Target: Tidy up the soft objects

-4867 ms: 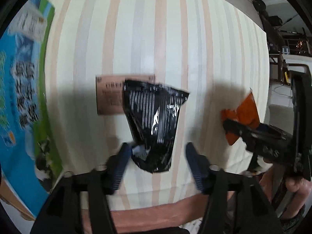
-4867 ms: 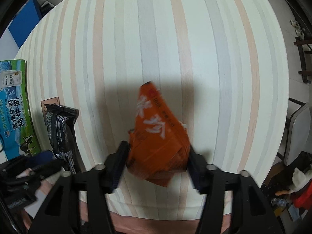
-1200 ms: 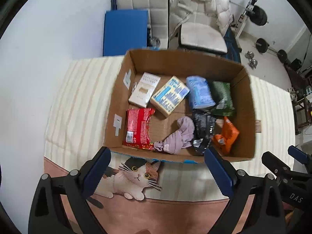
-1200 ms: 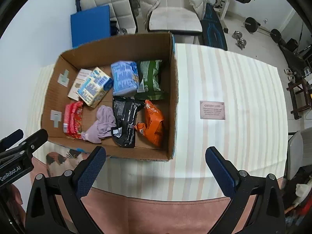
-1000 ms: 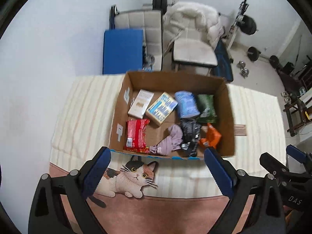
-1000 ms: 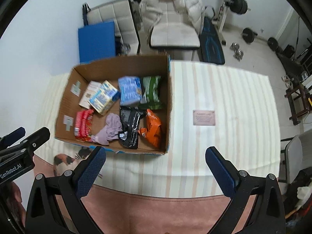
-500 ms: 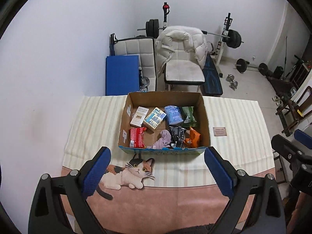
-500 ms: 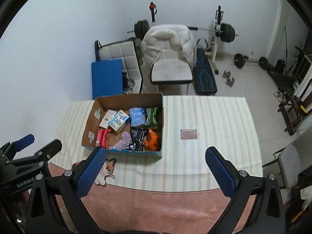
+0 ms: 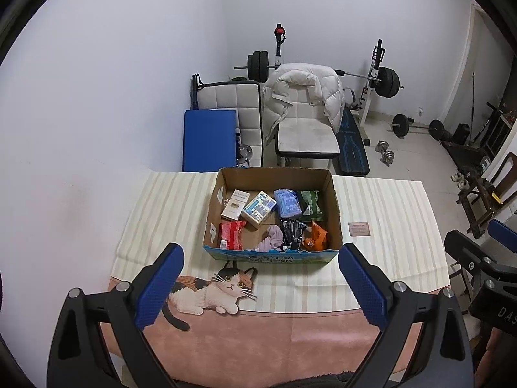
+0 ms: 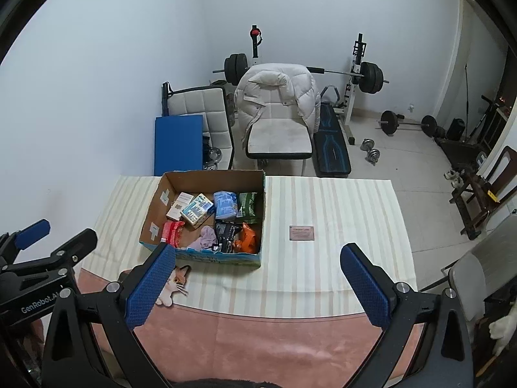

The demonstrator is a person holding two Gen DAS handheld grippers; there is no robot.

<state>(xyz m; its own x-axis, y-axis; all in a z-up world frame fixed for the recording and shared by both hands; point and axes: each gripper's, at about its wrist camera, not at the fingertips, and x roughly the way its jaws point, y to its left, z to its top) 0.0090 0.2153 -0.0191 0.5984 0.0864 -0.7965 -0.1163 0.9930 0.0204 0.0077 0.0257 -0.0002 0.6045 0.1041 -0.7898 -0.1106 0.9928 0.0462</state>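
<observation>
Cardboard box (image 9: 336, 213), open-topped, sits on a striped cloth (image 9: 387, 220) over the table, left of the table's centre in the right wrist view. Inside, all packed together: orange packet (image 9: 316, 234) in the near right corner, black packet (image 9: 292, 229) touching its left side, lilac cloth (image 9: 273, 237) beside that, red packet (image 9: 231, 232) along the near left. Back row: white carton (image 9: 236, 204), blue-and-white carton (image 9: 259, 209), blue pouch (image 9: 287, 202), green pouch (image 9: 311, 203). Print on all of them too small to read. The box's near wall hides the lower edges of the front-row items.

Small brown card (image 10: 301, 232) lies flat on the cloth, right of the box and apart from it. A cat picture (image 9: 213, 287) shows on the pink table edge just in front of the box.

Left gripper (image 9: 261, 286) empty, blue pads spread wide, held back over the near table edge. Right gripper (image 10: 258, 286) likewise spread wide and empty. Each is cut off at the frame edge in the other's view.

Right half of the cloth bare apart from the card. Beyond the table: white chair (image 9: 305, 135) draped with a padded jacket, blue mat (image 9: 208, 139), barbell rack (image 9: 378, 74), dumbbells on the floor.
</observation>
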